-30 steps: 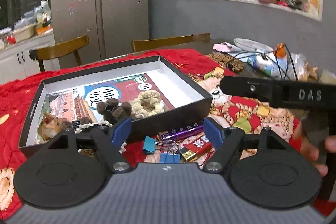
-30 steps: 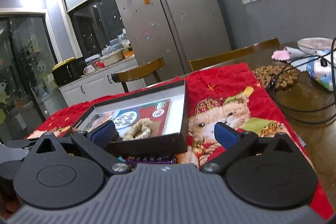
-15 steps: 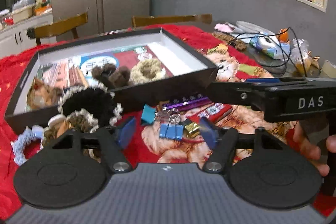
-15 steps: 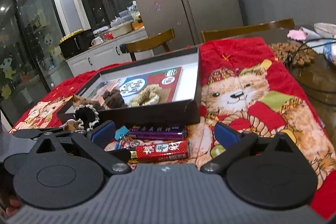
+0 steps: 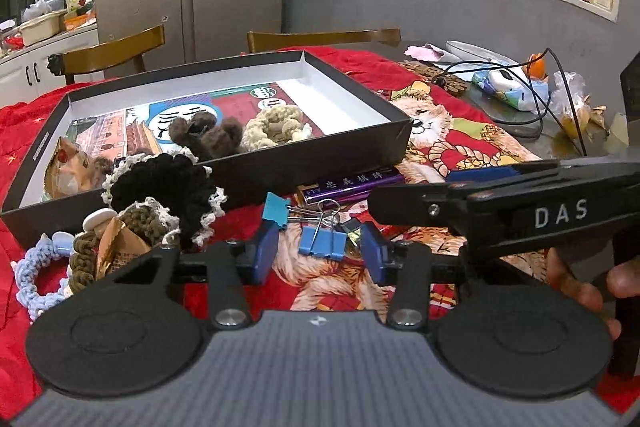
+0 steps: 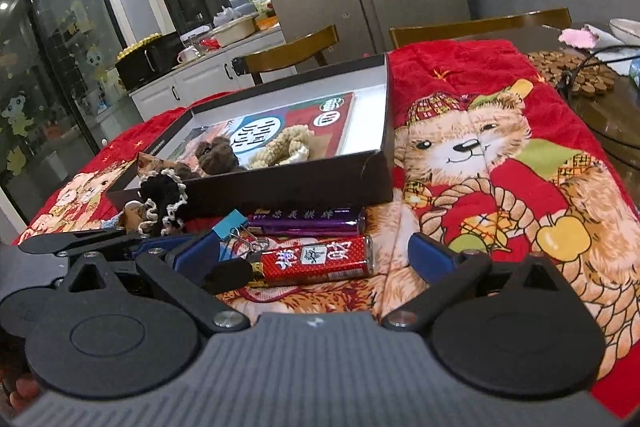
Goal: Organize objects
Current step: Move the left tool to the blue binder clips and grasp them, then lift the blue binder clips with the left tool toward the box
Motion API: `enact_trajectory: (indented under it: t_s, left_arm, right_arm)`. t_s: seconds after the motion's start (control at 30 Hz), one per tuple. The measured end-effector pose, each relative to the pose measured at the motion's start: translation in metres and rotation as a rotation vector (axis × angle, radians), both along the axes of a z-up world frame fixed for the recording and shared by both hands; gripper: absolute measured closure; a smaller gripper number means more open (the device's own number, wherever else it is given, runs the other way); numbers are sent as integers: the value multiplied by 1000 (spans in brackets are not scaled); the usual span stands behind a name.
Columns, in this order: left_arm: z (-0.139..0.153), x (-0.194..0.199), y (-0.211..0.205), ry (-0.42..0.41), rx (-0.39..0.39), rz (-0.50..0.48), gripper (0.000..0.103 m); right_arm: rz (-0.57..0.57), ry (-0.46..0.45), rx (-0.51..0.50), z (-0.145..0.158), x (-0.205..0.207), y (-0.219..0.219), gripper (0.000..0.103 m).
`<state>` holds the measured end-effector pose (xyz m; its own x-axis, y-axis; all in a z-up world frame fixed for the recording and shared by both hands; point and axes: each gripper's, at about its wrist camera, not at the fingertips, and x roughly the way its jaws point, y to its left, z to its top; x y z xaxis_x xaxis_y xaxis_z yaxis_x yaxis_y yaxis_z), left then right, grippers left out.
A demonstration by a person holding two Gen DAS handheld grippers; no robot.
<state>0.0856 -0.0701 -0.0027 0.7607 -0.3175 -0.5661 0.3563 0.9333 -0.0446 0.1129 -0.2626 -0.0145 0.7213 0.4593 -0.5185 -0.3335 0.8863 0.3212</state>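
Straddling a blue metal binder clip (image 5: 322, 242), the left gripper (image 5: 319, 254) hangs low over the red bear-print blanket (image 5: 452, 143) with its blue-padded jaws spread wide, one pad on each side of the clip and neither seen to touch it. The right gripper (image 6: 316, 255) is likewise released and empty, its jaws parted around a red foil-wrapped cylindrical stick (image 6: 316, 259). A purple foil-wrapped stick (image 6: 306, 219) lies just beyond, against the near wall of the shallow black cardboard box (image 5: 304, 167). Inside the box sit a brown crocheted scrunchie (image 5: 206, 137) and a cream crocheted scrunchie (image 5: 276, 127) on printed cards. A black crocheted scrunchie with white trim (image 5: 168, 187) lies by the box's near wall, whether leaning on it or over its edge cannot be told; other knitted pieces lie on the blanket near it.

Judged step: picking up a loose item for transfer to the box. Good practice:
- Centre the clip body between the pads before closing, since its wire handles (image 5: 320, 215) appear tangled with a second, teal clip (image 5: 276, 213).
- Close on the flat painted body, not the wires, which would likely slip or pivot.
- Lift straight up and check that no neighbour trails along.
- Keep the two grippers, now near each other, from colliding.
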Motion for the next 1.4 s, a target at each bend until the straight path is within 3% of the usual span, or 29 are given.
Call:
enact_trajectory:
  t_s: [0.23,0.27,0.57,0.7,0.87,1.07,1.4]
  left_arm:
    - [-2,3,-1,1,10,18,52]
    - [-4,7,-2,21,25,33,57]
    - [-5,9,-3,16,49,57,62]
    - [-5,8,-2,10,48,65,71]
    - [-4,6,5,11,21,96,71]
    - [-2,-15,8,-31,60,147,71]
    - [1,-26,19,-47,44,218,71]
  right_arm:
    - [0,0,12,-1,0,-1,0]
    - [-1,-1,16,-1,0,-1,0]
    - [-1,-2,23,0,2,-2,0]
    - [-6,0,28,-2,2,-2,0]
    - [-20,2,42,-2,2,-4,0]
    - [-29,3,48,-2,2,-4,0]
    - [-2,10,49,-3,2,0,0]
